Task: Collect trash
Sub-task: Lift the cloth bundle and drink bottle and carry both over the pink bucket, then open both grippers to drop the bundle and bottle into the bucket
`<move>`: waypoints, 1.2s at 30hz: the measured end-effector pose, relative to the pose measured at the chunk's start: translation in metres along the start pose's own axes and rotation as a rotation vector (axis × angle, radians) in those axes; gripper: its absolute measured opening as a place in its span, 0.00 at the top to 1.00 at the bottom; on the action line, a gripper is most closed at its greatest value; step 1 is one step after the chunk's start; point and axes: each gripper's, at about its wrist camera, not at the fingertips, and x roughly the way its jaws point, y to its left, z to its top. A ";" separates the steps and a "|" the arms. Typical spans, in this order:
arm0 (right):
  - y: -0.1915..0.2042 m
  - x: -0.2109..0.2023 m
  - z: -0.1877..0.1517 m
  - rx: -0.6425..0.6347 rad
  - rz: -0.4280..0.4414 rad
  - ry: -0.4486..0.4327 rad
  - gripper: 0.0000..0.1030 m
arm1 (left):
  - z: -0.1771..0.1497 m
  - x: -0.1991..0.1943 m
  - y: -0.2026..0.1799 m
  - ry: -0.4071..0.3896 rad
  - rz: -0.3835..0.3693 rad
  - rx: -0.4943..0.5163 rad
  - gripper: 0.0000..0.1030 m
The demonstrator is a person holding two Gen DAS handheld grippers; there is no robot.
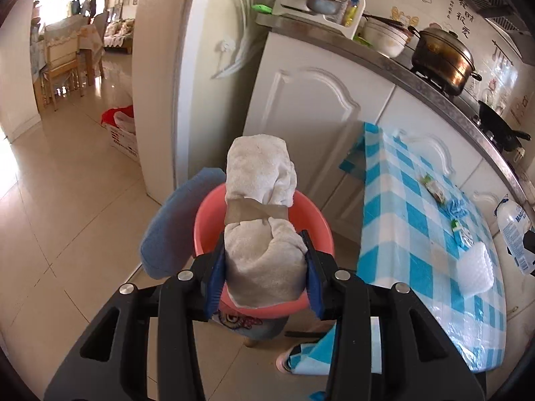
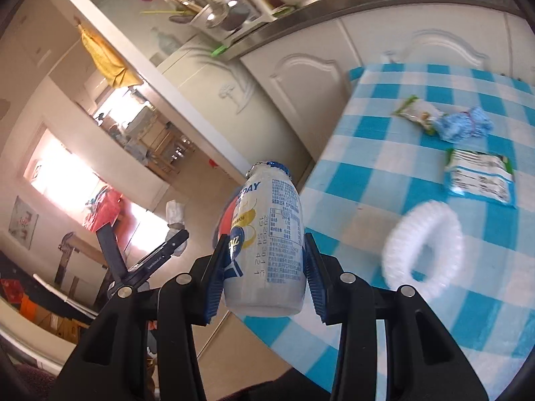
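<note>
Over by the white cupboards, the left gripper (image 1: 265,260) squeezes a rolled white towel (image 1: 262,207) with a brown band around it. It holds the towel right above a pink tub (image 1: 207,220) that sits on a stool. A blue cloth (image 1: 170,227) hangs over the tub's left side. I think the tub is where the trash goes, and the towel looks about to drop in.

Next comes the table (image 2: 367,180) with its blue and white checked cover. The right gripper (image 2: 264,277) is clamped on a white plastic bottle (image 2: 267,244), lifted over the near edge of the table. Big letters on the bottle end in "DAY". The small print is too tiny to read.

Some trash is left on the table: a small green and white wrapper (image 2: 416,113), a crumpled blue wrapper (image 2: 464,123), a flat white and blue packet (image 2: 479,177) with print I cannot read, and a white foam ring (image 2: 424,247).

So two things are picked up, and at least four more wait. The job looks less than half done.
</note>
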 end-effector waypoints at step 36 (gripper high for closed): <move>0.043 0.279 0.038 -0.091 -0.121 0.320 0.36 | -0.026 0.151 0.020 0.247 0.037 -0.112 0.46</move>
